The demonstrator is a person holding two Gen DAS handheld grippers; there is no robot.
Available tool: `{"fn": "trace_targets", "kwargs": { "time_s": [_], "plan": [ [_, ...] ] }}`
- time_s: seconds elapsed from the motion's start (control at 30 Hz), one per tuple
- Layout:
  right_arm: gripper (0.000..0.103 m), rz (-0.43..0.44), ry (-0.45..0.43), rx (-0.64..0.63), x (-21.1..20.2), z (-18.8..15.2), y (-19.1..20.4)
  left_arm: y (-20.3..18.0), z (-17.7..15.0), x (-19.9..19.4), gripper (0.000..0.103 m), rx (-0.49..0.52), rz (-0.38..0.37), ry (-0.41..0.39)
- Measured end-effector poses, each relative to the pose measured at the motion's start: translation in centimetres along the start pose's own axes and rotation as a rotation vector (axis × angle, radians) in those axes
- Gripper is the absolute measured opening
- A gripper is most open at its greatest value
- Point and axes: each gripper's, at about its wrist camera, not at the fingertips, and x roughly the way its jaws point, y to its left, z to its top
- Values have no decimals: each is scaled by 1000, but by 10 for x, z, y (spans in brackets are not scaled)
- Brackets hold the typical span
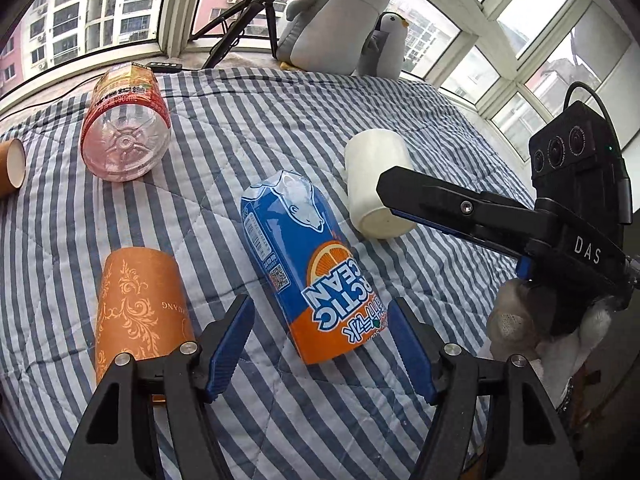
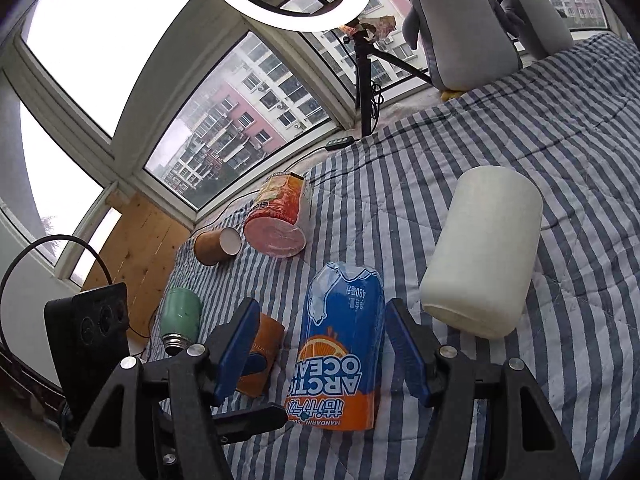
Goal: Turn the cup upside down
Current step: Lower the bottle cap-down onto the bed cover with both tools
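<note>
A bed with a blue-and-white striped quilt (image 1: 280, 120) stands under a bay window, with grey plush penguins (image 1: 340, 20) at its far edge. The task's thing seems to be the blue and orange plastic cup (image 2: 340, 344) cut from an "ARCTIC OCEAN" mandarin bottle ("480" is readable on it): it stands between the wide-apart, empty fingers of the right gripper (image 2: 322, 352), its long axis running away from the fingers and its print reading inverted. The left gripper (image 1: 322, 352), its fingers also apart and empty, holds near the cup's orange end, and the red bottle piece (image 1: 124, 128) reads "900mL".
</note>
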Motion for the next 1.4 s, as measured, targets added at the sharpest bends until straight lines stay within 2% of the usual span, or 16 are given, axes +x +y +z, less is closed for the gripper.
{"fn": "trace_targets", "kwargs": {
  "time_s": [0.07, 0.23, 0.3, 0.33, 0.47, 0.6, 0.83, 1.0, 1.17, 1.4],
  "plan": [
    [61, 18, 59, 19, 14, 12, -3, 3, 8, 8, 72, -12, 1, 7],
    [61, -49, 164, -24, 46, 23, -1, 3, 21, 32, 72, -14, 11, 42],
    [62, -40, 194, -47, 54, 25, 3, -1, 23, 40, 72, -2, 28, 57],
    [62, -44, 204, -66, 57, 25, 8, -1, 24, 43, 72, 1, 43, 59],
    [62, -113, 224, -109, 65, 27, 14, 6, 28, 45, 72, -31, 27, 52],
    [63, -138, 283, -125, 68, 25, 15, 0, 15, 45, 72, 23, 54, 31],
    [63, -239, 306, -186, 86, 24, 27, 15, 14, 42, 72, -12, -8, 17],
    [61, -277, 286, -209, 86, 17, 32, 5, 3, 32, 71, 62, 33, -30],
    [58, -211, 177, -255, 59, 5, 43, -17, -18, 17, 71, 207, 119, -115],
    [58, -197, 11, -366, 21, -30, 63, -47, -50, 9, 70, 359, 225, -176]
  ]
}}
